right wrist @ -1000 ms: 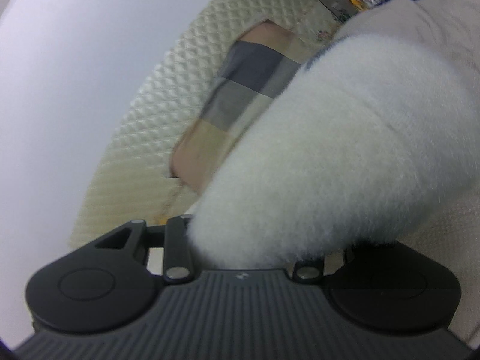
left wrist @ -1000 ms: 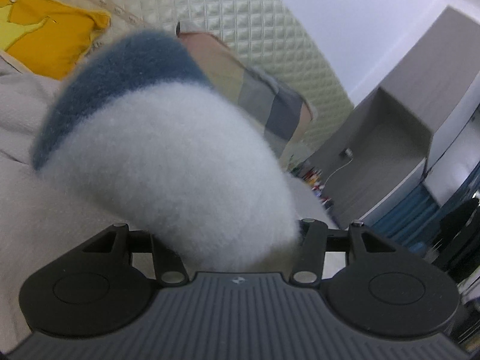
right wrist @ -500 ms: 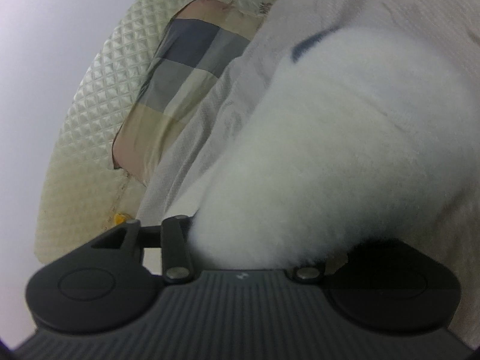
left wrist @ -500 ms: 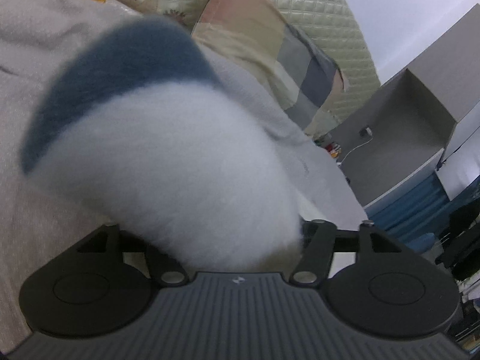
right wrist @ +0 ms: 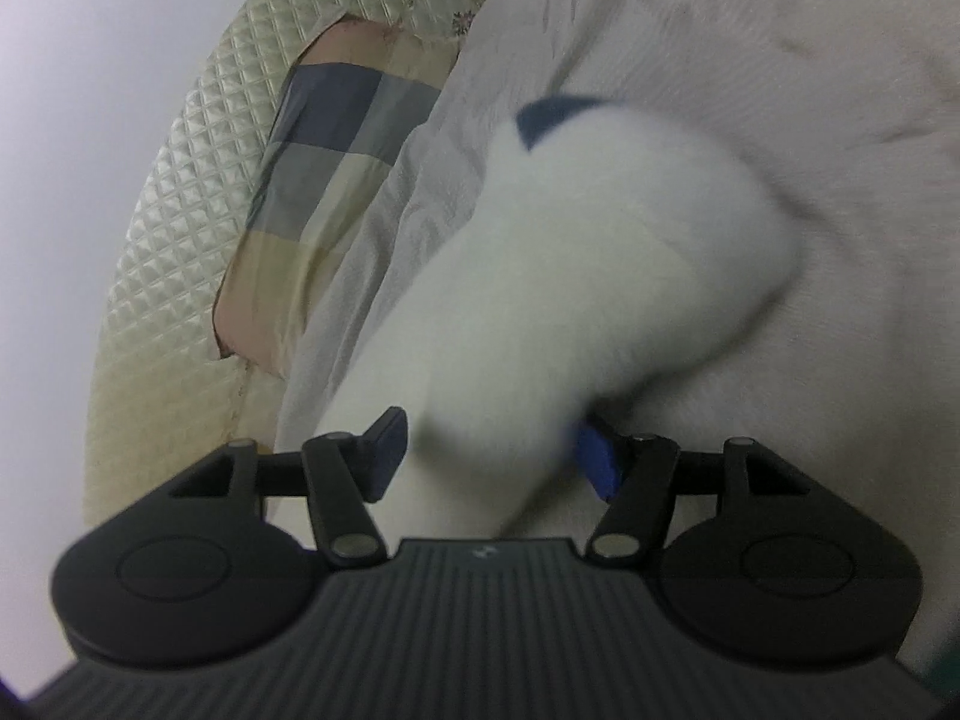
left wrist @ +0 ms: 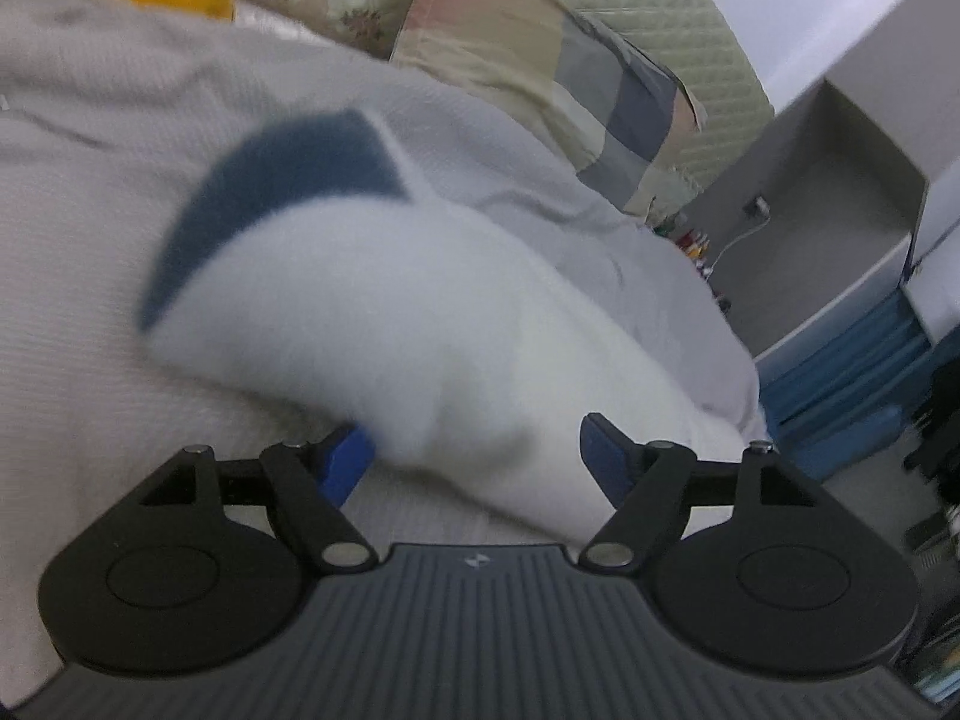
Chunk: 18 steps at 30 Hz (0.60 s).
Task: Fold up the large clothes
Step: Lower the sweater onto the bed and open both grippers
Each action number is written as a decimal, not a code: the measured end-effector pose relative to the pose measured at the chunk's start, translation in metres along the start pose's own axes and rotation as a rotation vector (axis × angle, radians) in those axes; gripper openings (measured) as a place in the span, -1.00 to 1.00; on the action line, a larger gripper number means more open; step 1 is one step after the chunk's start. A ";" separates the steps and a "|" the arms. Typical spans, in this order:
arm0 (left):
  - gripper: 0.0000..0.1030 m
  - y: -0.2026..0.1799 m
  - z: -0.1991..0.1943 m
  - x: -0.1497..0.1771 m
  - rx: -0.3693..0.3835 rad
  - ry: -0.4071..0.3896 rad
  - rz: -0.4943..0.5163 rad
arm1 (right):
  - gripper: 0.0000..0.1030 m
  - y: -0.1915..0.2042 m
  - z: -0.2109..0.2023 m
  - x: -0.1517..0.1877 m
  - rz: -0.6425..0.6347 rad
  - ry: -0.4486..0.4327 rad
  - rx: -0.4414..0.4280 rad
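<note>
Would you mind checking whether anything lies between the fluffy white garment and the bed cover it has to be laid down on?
Nothing visible does. The fluffy white garment sits between the opening jaws of the left gripper and the right gripper, directly over the bare bed cover. The checked pillow lies off by the headboard.

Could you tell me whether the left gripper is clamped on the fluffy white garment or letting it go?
Letting go: the left gripper jaws are opening, its blue pads standing apart, with the fluffy white garment still between them.
</note>
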State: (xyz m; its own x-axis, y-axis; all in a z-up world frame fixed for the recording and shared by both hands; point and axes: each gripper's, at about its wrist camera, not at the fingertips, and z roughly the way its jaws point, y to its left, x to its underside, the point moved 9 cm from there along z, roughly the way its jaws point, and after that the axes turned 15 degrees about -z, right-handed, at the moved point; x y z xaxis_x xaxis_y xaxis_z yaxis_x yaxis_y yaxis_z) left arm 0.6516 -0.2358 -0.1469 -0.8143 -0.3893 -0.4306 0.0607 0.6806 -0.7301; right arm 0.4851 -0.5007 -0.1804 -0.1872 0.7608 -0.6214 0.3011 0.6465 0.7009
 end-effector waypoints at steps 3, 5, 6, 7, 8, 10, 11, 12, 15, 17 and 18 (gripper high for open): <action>0.53 -0.022 -0.044 -0.001 0.008 -0.028 0.009 | 0.24 0.018 -0.035 0.000 -0.057 0.000 0.006; 0.53 -0.038 -0.074 -0.001 -0.003 -0.049 0.036 | 0.24 0.034 -0.062 -0.005 -0.104 -0.016 0.015; 0.53 -0.048 -0.092 0.001 -0.004 -0.062 0.053 | 0.24 0.045 -0.077 -0.009 -0.129 -0.034 0.004; 0.53 -0.056 -0.107 0.002 -0.004 -0.069 0.067 | 0.24 0.058 -0.093 -0.012 -0.151 -0.048 -0.012; 0.53 -0.067 -0.125 0.005 -0.002 -0.080 0.087 | 0.24 0.068 -0.108 -0.015 -0.173 -0.057 -0.019; 0.53 -0.087 -0.158 0.011 -0.004 -0.106 0.124 | 0.24 0.089 -0.137 -0.018 -0.225 -0.074 -0.040; 0.53 -0.097 -0.176 0.015 -0.003 -0.121 0.145 | 0.24 0.098 -0.150 -0.017 -0.246 -0.079 -0.052; 0.53 -0.105 -0.193 0.020 -0.002 -0.134 0.161 | 0.24 0.109 -0.165 -0.017 -0.273 -0.083 -0.065; 0.53 -0.130 -0.247 0.041 0.000 -0.170 0.212 | 0.25 0.134 -0.207 -0.009 -0.361 -0.083 -0.091; 0.53 -0.145 -0.278 0.058 0.003 -0.195 0.253 | 0.25 0.149 -0.233 -0.002 -0.406 -0.086 -0.113; 0.53 -0.152 -0.294 0.067 0.002 -0.206 0.269 | 0.25 0.156 -0.248 0.002 -0.431 -0.087 -0.123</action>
State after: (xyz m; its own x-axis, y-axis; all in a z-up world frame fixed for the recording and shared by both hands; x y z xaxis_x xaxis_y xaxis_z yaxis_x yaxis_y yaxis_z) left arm 0.4177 -0.1825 0.0912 -0.6352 -0.3129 -0.7061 0.2591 0.7749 -0.5765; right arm 0.3000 -0.3843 0.0140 -0.1902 0.4164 -0.8891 0.0982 0.9091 0.4048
